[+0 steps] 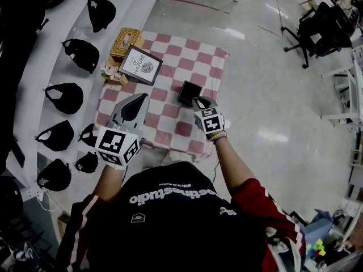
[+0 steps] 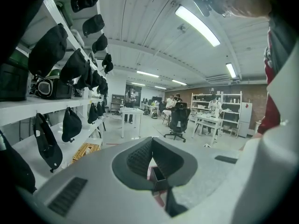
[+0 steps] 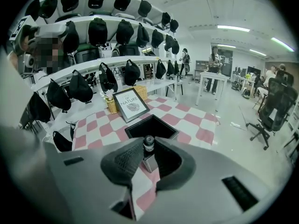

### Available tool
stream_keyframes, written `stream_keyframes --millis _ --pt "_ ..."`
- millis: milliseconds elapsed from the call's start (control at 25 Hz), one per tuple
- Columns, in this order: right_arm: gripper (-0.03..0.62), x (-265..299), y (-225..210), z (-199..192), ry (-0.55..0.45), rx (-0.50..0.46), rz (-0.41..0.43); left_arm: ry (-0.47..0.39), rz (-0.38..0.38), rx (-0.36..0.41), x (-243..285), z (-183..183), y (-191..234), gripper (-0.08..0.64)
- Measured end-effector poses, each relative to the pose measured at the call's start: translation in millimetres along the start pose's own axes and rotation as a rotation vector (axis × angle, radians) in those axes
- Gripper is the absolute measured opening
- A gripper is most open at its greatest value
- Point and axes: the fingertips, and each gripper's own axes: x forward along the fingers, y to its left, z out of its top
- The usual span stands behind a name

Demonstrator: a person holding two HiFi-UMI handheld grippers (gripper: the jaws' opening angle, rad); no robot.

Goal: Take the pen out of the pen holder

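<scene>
Pen: you have it pinched between the jaws of the right gripper, dark cap uppermost, grey barrel running down between the ribbed pads; a grip just under the cap keeps the barrel in line with the jaws, so it can travel straight up without scraping a wall; the pen holder, a black square box, sits just beyond the jaw tips at 12 o'clock in the right gripper view, and its mouth reads dark with nothing else standing in it; no view shows the pen's lower tip, so you cannot tell whether it has left the box; judge it as at or just clear of the near rim; in the head view the right gripper stands at 5 o'clock of the holder, just beside its corner; the holder rests on the checked cloth toward its 3 o'clock edge, with the framed picture at 10 o'clock of it and the wicker basket farther out on the same line, both well apart and out of the lifting path; the left gripper has its jaws pressed together on nothing and hangs at 8 o'clock of the holder, well apart, probably because the box needs no steadying; raise the pen vertically until its tip clears the rim; a tilt could catch the wall and tip the box.
</scene>
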Motion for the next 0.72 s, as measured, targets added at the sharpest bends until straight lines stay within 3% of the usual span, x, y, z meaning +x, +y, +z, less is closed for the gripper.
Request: stream_keyframes --millis 720 --pt "0.075 -41 4 38 -0.102 0.023 -0.061 -0.041 -0.028 0.049 -25 18 -5 0.005"
